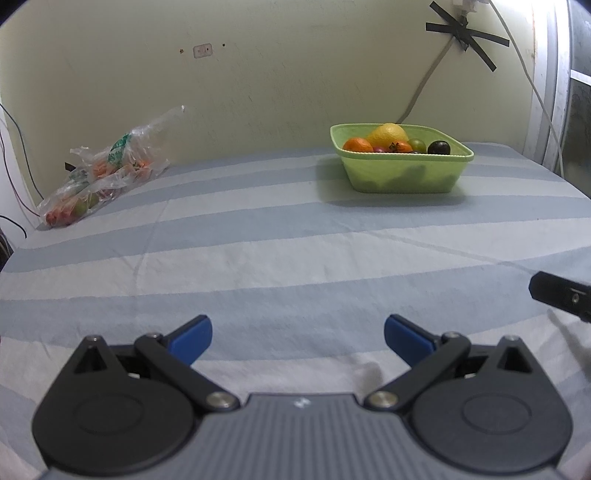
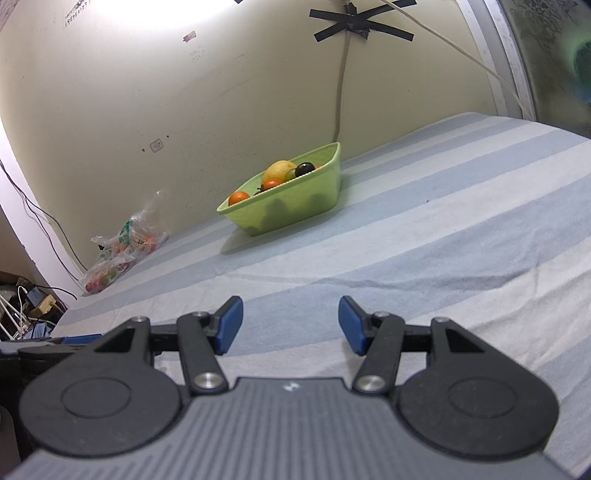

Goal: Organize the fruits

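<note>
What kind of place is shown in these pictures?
Probably a room in a home: a striped cloth covers the surface, a green fruit basket stands on it, and taped cables run down the painted wall.

No legible text, labels or signs anywhere.

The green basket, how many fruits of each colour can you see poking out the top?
In the green basket, showing above the rim:
Yellow: 1
Orange: 2
Green: 1
Dark purple: 1
Reddish, only a sliver: 1
Total: 6 in sight; any deeper ones are hidden.
</note>
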`<control>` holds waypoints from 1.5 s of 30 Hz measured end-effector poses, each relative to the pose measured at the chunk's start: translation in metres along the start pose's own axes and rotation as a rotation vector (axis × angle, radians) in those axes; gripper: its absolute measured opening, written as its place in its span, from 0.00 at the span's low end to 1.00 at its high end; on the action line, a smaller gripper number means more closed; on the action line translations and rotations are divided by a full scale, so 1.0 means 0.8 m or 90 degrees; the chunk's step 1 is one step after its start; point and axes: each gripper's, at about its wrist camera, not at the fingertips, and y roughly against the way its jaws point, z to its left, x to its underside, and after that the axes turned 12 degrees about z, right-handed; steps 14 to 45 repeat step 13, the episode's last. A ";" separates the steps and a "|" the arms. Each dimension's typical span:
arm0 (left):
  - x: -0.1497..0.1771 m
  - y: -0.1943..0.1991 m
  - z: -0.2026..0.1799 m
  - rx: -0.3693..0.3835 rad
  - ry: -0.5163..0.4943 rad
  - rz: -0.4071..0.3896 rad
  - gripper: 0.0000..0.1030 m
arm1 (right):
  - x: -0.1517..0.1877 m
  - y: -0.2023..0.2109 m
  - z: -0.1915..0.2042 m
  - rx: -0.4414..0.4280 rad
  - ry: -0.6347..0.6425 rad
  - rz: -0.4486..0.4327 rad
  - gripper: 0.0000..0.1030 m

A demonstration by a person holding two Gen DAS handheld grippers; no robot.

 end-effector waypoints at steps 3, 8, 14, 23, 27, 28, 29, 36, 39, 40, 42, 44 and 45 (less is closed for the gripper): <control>0.000 -0.001 0.000 0.004 0.002 0.004 1.00 | 0.000 0.000 0.000 0.000 0.001 -0.001 0.58; -0.001 -0.001 0.002 0.019 0.010 0.006 1.00 | 0.001 0.000 0.000 0.002 0.001 -0.002 0.58; 0.000 0.003 0.003 0.033 0.007 -0.007 1.00 | 0.002 -0.001 0.001 0.001 0.001 -0.001 0.58; 0.000 0.003 0.003 0.033 0.007 -0.007 1.00 | 0.002 -0.001 0.001 0.001 0.001 -0.001 0.58; 0.000 0.003 0.003 0.033 0.007 -0.007 1.00 | 0.002 -0.001 0.001 0.001 0.001 -0.001 0.58; 0.000 0.003 0.003 0.033 0.007 -0.007 1.00 | 0.002 -0.001 0.001 0.001 0.001 -0.001 0.58; 0.000 0.003 0.003 0.033 0.007 -0.007 1.00 | 0.002 -0.001 0.001 0.001 0.001 -0.001 0.58; 0.000 0.003 0.003 0.033 0.007 -0.007 1.00 | 0.002 -0.001 0.001 0.001 0.001 -0.001 0.58; 0.000 0.003 0.003 0.033 0.007 -0.007 1.00 | 0.002 -0.001 0.001 0.001 0.001 -0.001 0.58; 0.000 0.003 0.003 0.033 0.007 -0.007 1.00 | 0.002 -0.001 0.001 0.001 0.001 -0.001 0.58; 0.000 0.003 0.003 0.033 0.007 -0.007 1.00 | 0.002 -0.001 0.001 0.001 0.001 -0.001 0.58; 0.000 0.003 0.003 0.033 0.007 -0.007 1.00 | 0.002 -0.001 0.001 0.001 0.001 -0.001 0.58; 0.000 0.003 0.003 0.033 0.007 -0.007 1.00 | 0.002 -0.001 0.001 0.001 0.001 -0.001 0.58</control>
